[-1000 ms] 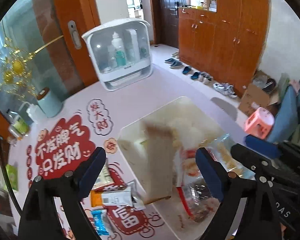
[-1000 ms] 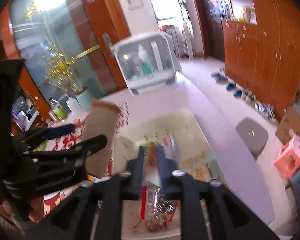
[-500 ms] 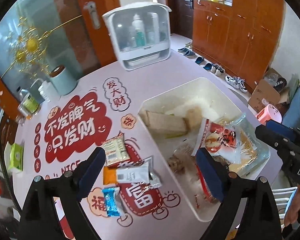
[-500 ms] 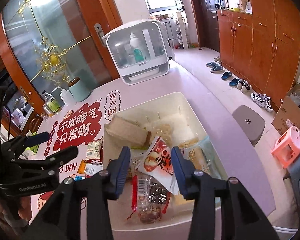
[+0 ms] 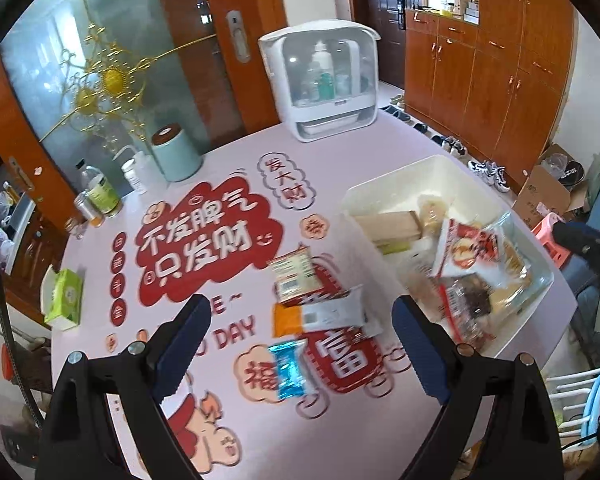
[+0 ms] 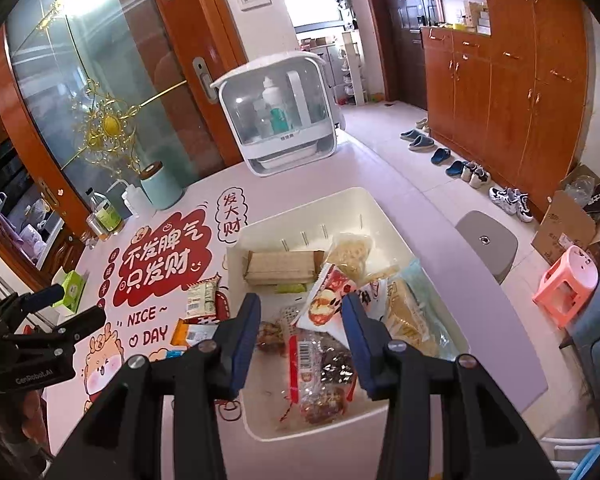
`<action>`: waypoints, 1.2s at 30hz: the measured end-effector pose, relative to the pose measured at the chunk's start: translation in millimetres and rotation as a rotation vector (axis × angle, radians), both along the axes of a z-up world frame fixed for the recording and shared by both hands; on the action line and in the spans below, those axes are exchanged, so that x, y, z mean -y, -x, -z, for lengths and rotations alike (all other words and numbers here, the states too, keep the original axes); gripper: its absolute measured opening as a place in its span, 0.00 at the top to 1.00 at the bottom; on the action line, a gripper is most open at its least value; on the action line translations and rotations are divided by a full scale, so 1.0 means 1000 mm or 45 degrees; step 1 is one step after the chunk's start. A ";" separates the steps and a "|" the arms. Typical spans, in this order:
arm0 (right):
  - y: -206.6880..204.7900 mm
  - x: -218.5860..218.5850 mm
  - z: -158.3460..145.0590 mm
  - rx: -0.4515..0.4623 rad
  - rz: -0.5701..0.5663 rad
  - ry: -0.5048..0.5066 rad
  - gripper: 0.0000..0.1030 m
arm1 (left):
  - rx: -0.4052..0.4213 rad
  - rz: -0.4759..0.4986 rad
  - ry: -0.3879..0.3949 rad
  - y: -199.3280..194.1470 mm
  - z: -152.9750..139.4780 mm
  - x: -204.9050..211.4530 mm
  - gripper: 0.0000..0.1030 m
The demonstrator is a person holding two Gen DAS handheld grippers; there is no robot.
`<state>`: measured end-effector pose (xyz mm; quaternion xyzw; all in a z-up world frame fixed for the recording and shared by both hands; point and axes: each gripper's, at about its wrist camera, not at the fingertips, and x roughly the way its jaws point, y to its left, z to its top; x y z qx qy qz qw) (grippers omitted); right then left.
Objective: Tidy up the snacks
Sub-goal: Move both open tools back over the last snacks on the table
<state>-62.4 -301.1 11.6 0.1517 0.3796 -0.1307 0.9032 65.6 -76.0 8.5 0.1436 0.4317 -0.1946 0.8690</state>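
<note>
My left gripper (image 5: pixel 300 320) is open wide over the pink table, with nothing between its fingers. Under it lie three loose snacks: a cream packet (image 5: pixel 294 276), an orange-and-white packet (image 5: pixel 320 316) and a blue packet (image 5: pixel 288 368). To their right stands the white bin (image 5: pixel 400 172). My right gripper (image 6: pixel 300 312) hovers open over the bin's (image 6: pixel 340 216) near end and touches nothing. In the bin lie a brown box (image 6: pixel 280 266), a noodle bag (image 6: pixel 350 256), a red-and-white packet (image 6: pixel 328 304) and a clear bag of dark snacks (image 6: pixel 320 372). The left gripper (image 6: pixel 60 320) shows at the far left.
A white storage case with bottles (image 5: pixel 320 84) stands at the table's far edge. A teal canister (image 5: pixel 176 156), small bottles (image 5: pixel 100 196) and a green tissue box (image 5: pixel 66 296) line the left side. A grey stool (image 6: pixel 486 240) and a pink stool (image 6: pixel 568 284) stand beyond the table's right edge.
The brown box dropped from my left gripper into the bin, and that gripper swung left over the loose packets. My right gripper opened, left the red-and-white packet in the bin, and drew back.
</note>
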 end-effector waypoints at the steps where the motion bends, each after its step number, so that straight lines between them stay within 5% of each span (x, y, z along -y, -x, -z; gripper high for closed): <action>1: 0.002 -0.004 -0.002 0.003 0.004 0.004 0.58 | 0.001 -0.002 -0.004 0.000 0.000 -0.007 0.11; 18: -0.015 -0.108 -0.019 0.045 -0.038 0.043 0.52 | -0.030 -0.009 -0.049 -0.025 0.025 -0.099 0.11; 30: -0.038 -0.152 0.044 -0.067 -0.110 -0.062 0.51 | -0.094 -0.019 -0.146 -0.030 0.089 -0.130 0.11; 36: -0.055 -0.162 0.088 -0.168 -0.143 -0.116 0.51 | -0.222 -0.031 -0.166 -0.033 0.140 -0.136 0.11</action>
